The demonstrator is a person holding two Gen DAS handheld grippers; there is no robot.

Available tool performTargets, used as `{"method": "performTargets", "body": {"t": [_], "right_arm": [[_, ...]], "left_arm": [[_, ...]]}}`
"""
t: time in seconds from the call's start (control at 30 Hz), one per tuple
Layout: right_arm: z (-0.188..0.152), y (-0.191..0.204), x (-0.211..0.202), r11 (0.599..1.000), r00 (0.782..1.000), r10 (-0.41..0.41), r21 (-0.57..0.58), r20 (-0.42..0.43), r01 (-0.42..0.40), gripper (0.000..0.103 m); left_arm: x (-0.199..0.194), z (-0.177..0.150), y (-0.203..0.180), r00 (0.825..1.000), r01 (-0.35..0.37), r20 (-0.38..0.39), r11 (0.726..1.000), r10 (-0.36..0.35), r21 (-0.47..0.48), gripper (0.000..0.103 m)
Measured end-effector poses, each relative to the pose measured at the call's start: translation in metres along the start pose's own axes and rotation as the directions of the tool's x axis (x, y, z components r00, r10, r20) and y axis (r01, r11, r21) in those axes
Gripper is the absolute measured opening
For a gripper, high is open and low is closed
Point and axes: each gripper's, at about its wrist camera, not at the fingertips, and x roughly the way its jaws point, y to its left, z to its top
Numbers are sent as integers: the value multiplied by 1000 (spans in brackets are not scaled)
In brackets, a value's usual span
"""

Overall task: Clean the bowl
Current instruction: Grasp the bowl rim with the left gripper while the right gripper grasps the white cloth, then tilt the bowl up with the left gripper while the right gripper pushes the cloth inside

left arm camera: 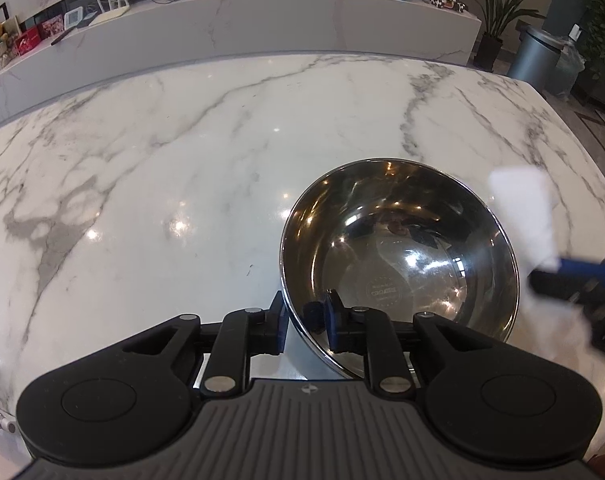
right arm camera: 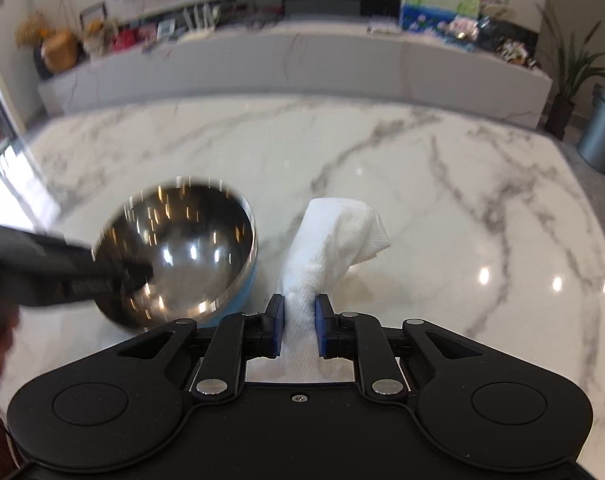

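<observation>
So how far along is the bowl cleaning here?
Done: the left gripper has clamped the steel bowl by its rim, and the right gripper has pinched the paper towel. In hand: the towel is beside the bowl. Left: wiping; nothing touches the inside yet.

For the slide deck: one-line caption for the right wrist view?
Right gripper clamps a white paper towel beside the steel bowl.

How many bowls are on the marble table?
1. The steel bowl sits on the marble table, its near rim clamped by the left tool. The right tool, beside it, holds a paper towel. Nearer table areas are hidden.
</observation>
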Motion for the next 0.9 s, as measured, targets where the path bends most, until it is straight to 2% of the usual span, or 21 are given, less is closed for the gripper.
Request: {"method": "performTargets", "body": {"t": [0.1,0.2,0.3,0.53,0.77,0.9], "right_arm": [[6,5,-12,999,997,51,-5,58,-50,14],[8,16,-13,994,993,103,-36,62,-101,14],[8,28,-7,990,992,122,-73,42,-119,14],[4,39,2,985,994,110,-132,12,-107,14],[-1,36,3,986,996,83,-146,-20,-85,14],[-5,36,3,985,997,73,-154,-36,-78,14]], "left_arm": [[-1,0,0,1000,-3,-2,1000,3,-1,17],[-1,0,1,1000,-6,-3,1000,6,0,17],[-2,0,1,1000,-5,-4,1000,5,1,17],[1,1,9,1000,4,-6,1000,-4,-3,17],[-3,3,13,998,63,4,997,-63,-36,17],[-7,1,7,998,55,29,998,-55,4,17]]}}
